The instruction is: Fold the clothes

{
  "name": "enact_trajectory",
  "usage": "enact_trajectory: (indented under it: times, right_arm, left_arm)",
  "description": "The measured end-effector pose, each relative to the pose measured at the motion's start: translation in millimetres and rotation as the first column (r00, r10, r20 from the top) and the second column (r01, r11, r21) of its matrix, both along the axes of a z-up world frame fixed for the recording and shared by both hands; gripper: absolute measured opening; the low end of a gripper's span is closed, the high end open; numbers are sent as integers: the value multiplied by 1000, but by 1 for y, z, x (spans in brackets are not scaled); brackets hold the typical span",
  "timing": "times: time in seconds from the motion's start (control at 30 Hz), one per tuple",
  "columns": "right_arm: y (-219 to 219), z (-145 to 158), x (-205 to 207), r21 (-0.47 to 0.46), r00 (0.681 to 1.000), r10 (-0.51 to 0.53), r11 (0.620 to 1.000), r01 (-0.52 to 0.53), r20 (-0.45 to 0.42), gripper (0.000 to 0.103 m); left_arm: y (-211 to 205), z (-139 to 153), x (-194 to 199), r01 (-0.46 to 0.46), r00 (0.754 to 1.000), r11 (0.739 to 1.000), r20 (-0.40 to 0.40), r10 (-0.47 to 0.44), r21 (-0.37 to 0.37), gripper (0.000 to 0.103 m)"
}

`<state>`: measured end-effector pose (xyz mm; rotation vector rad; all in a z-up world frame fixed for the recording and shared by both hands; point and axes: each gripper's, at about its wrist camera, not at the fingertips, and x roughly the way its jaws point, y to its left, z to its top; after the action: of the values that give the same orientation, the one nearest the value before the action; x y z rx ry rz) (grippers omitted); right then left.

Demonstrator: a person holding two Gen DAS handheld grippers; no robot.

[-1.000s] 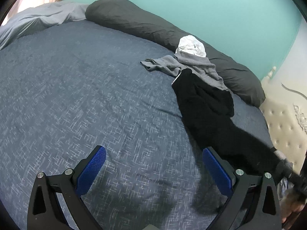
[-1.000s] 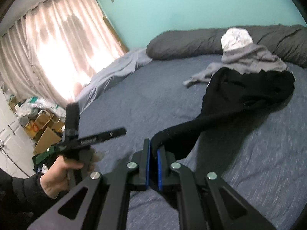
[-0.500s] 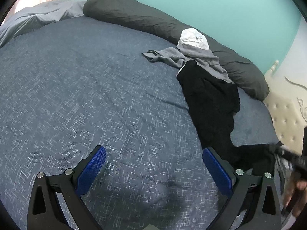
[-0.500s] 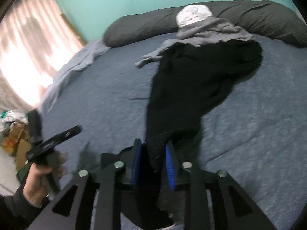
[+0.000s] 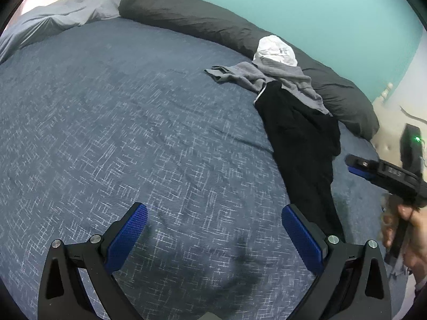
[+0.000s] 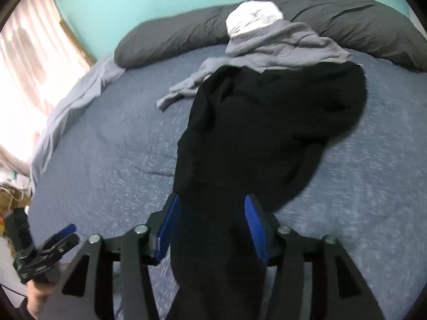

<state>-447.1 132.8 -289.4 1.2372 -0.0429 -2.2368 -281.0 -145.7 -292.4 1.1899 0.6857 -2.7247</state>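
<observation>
Now drawn out along bed (image 5: 106, 122) for flattening: black garment (image 6: 261, 133). Right gripper (image 6: 212, 226) fingers parted astride hem; left gripper (image 5: 213, 229) fingers wide, empty.

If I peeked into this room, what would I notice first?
Probably the long black garment stretched down the middle of the speckled blue bedspread, its near end lying between the open blue pads of the right gripper. Behind it, a crumpled grey garment and a white cloth lean against the long dark grey pillow.
</observation>
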Motion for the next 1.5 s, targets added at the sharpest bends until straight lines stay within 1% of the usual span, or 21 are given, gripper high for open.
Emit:
enact_trajectory:
  times: [0.03,0.33,0.4,0.47,0.5,0.53,0.63,0.83,0.9,1.0,1.1,1.17,1.33,1.43,1.5]
  right_arm:
    - [-7,-4,-3,5,1000,4,1000,-4,-1,61]
    - [-59,-36,-28,51,999,42,998,-41,-11,62]
    - [-68,-42,-30,66,998,64,996,-63,-15,60]
    - [-73,-46,-28,90,996,84,993,-81,-29,35]
    - [-75,-48,-27,103,995,91,991,-86,-39,16]
    - [-71,-44,-23,94,994,94,992,-89,-49,6]
    - [-56,-28,-9,50,992,101,994,-97,-82,3]
    - [-25,5,19,-37,983,110,992,-116,-147,3]
    - [-7,10,28,-49,985,94,994,-102,-148,3]
    - [20,16,40,-64,987,66,995,-76,-144,3]
    - [47,22,53,-79,989,39,996,-51,-141,2]
    - [65,26,61,-89,990,21,995,-33,-138,0]
    - [111,36,82,-113,991,-25,994,10,-131,0]
    - [91,31,76,-73,991,-5,997,-5,-136,0]
    - [75,27,72,-43,990,11,999,-17,-140,3]
  left_arm:
    - [-1,-1,0,-2,1000,1000,2,2,0,103]
    - [-7,-4,-1,-17,1000,1000,10,17,-5,103]
    - [-8,-5,-1,-23,1000,1000,8,23,-8,103]
    - [-8,-6,-1,-21,1000,1000,10,21,-12,103]
    - [-7,-7,-1,-20,1000,1000,11,20,-14,103]
    - [-7,-7,-1,-19,1000,1000,11,19,-15,103]
    - [-7,-7,0,-18,1000,1000,10,18,-15,103]
    - [-6,-7,0,-16,1000,1000,7,16,-14,103]
    - [-4,-7,0,-12,1000,1000,6,12,-11,103]
    - [-2,-8,1,-11,1000,1000,9,12,-27,103]
    - [1,-7,2,-5,1000,1000,4,5,-22,103]
    - [2,-7,1,0,1000,1000,3,0,-21,103]
    - [3,-10,0,3,1000,1000,10,-3,-25,103]
    - [2,-10,1,-1,1000,1000,8,1,-31,103]
    - [1,-10,1,-3,1000,999,8,3,-32,103]
